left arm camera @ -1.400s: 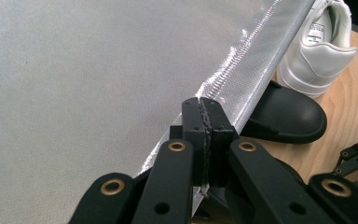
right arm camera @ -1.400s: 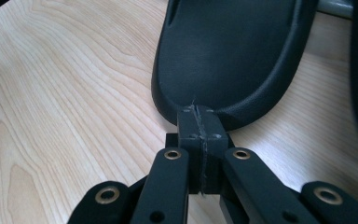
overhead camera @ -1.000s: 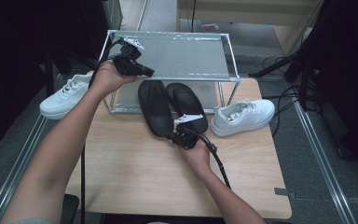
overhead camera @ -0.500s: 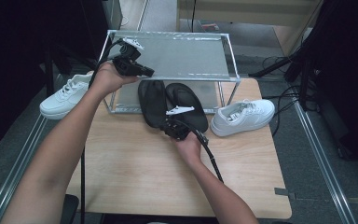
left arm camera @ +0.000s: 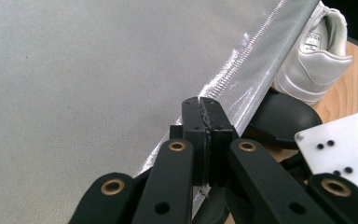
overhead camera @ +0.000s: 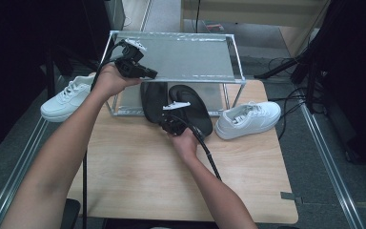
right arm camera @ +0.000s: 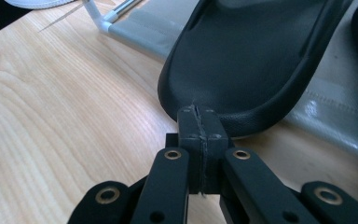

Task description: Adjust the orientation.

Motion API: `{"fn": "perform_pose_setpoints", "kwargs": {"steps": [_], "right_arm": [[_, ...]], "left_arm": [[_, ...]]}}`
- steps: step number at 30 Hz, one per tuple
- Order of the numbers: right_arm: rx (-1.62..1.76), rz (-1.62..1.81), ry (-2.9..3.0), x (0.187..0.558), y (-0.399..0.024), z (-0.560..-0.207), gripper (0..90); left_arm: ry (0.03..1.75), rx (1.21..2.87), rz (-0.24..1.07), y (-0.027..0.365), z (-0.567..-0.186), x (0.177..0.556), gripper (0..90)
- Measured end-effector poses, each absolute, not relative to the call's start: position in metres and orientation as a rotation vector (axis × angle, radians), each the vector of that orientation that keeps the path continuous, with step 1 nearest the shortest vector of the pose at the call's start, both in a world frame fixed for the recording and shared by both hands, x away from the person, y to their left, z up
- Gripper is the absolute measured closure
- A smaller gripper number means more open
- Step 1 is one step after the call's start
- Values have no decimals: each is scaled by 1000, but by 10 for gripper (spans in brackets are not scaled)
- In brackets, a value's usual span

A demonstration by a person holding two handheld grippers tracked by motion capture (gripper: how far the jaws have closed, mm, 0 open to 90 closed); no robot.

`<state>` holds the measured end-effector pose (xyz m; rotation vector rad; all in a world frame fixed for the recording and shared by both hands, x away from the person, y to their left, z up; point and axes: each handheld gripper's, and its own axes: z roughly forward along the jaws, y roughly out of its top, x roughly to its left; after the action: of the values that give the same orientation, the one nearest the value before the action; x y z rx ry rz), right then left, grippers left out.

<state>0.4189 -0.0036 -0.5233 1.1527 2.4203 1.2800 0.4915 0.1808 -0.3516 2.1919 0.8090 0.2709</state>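
Two black slippers lie side by side on the lower shelf of a metal rack, heels sticking out toward me: the left slipper (overhead camera: 152,98) (right arm camera: 251,60) and the right slipper (overhead camera: 193,107). My right gripper (overhead camera: 164,121) (right arm camera: 197,114) is shut, its tips just at the left slipper's heel rim, with nothing between the jaws. My left gripper (overhead camera: 152,75) (left arm camera: 206,105) is shut and empty, and hovers over the front left edge of the rack's grey top shelf (overhead camera: 186,57) (left arm camera: 98,70).
A white sneaker (overhead camera: 248,119) (left arm camera: 317,60) lies on the wooden table (overhead camera: 138,167) right of the rack. Another white sneaker (overhead camera: 66,98) sits off the table's left edge. Cables trail from both grippers. Dark surroundings flank the table.
My right hand has moved away from me and to the left, from the right slipper's heel to the left slipper's heel. The left hand has stayed put.
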Motion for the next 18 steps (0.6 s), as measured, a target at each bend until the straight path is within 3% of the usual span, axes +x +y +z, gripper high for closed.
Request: {"fn": "perform_pose_setpoints", "kwargs": {"steps": [18], "right_arm": [[1220, 1294, 2426, 431, 6, -527, 900]], "left_arm": [[807, 2178, 250, 183, -353, 491, 900]]}}
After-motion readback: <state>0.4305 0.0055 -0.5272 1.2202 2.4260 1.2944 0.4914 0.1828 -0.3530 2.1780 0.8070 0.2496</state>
